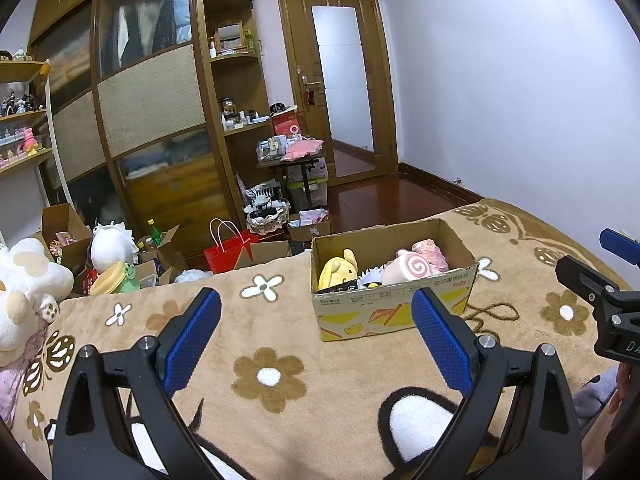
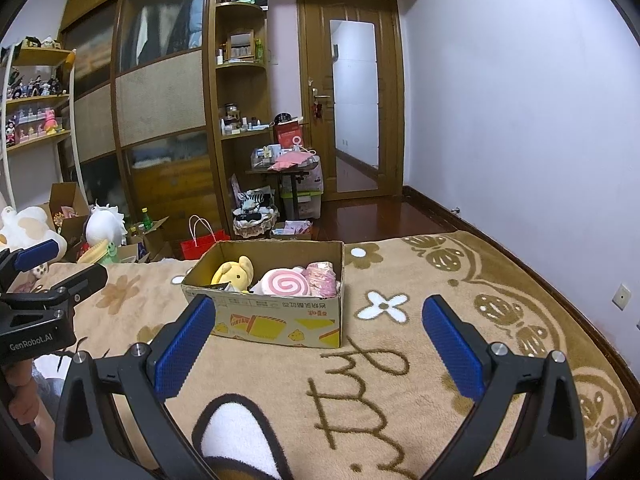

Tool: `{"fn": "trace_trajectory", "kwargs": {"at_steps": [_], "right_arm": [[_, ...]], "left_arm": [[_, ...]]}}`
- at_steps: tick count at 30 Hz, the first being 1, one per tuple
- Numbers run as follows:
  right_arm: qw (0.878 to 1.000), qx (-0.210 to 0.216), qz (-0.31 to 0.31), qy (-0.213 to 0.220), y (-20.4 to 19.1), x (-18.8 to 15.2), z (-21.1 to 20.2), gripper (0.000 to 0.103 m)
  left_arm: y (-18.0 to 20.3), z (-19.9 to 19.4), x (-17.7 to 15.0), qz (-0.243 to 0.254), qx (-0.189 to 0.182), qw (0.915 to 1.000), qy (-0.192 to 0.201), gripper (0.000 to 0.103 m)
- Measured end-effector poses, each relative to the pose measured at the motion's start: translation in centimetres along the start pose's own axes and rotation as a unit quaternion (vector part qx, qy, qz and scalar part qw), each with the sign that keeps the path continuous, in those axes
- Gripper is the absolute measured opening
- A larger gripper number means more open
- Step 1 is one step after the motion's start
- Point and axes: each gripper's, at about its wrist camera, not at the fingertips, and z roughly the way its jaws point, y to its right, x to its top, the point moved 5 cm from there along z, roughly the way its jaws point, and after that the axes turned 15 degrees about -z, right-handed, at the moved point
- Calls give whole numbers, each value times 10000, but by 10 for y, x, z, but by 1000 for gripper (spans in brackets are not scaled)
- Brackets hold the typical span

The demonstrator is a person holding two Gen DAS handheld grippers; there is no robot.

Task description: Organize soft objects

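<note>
A cardboard box (image 1: 400, 312) (image 2: 276, 320) stands on the brown flowered blanket (image 1: 280, 344) (image 2: 400, 360). Inside lie a yellow plush (image 1: 340, 270) (image 2: 236, 272), a pink swirl roll plush (image 1: 408, 268) (image 2: 284, 282) and a pink frilly plush (image 1: 432, 254) (image 2: 320, 276). My left gripper (image 1: 316, 308) is open and empty, hovering in front of the box. My right gripper (image 2: 320, 316) is open and empty, just short of the box's front. A large white and tan plush (image 1: 24, 280) (image 2: 28, 224) lies at the bed's left edge.
Beside the bed stand open cartons with a white plush (image 1: 110, 246) (image 2: 104, 226), a green frog plush (image 1: 120, 278) (image 2: 106, 252) and a red paper bag (image 1: 228, 252) (image 2: 202, 242). A wardrobe, shelves, a cluttered side table (image 1: 292, 156) and a door (image 1: 340, 80) stand behind.
</note>
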Motion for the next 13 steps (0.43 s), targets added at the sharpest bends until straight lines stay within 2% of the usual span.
{"fn": "trace_trajectory", "kwargs": {"at_steps": [13], "right_arm": [[10000, 0, -1, -7, 0, -1, 0, 103]], "left_arm": [[1, 0, -2, 17, -19, 10000, -11, 95]]}}
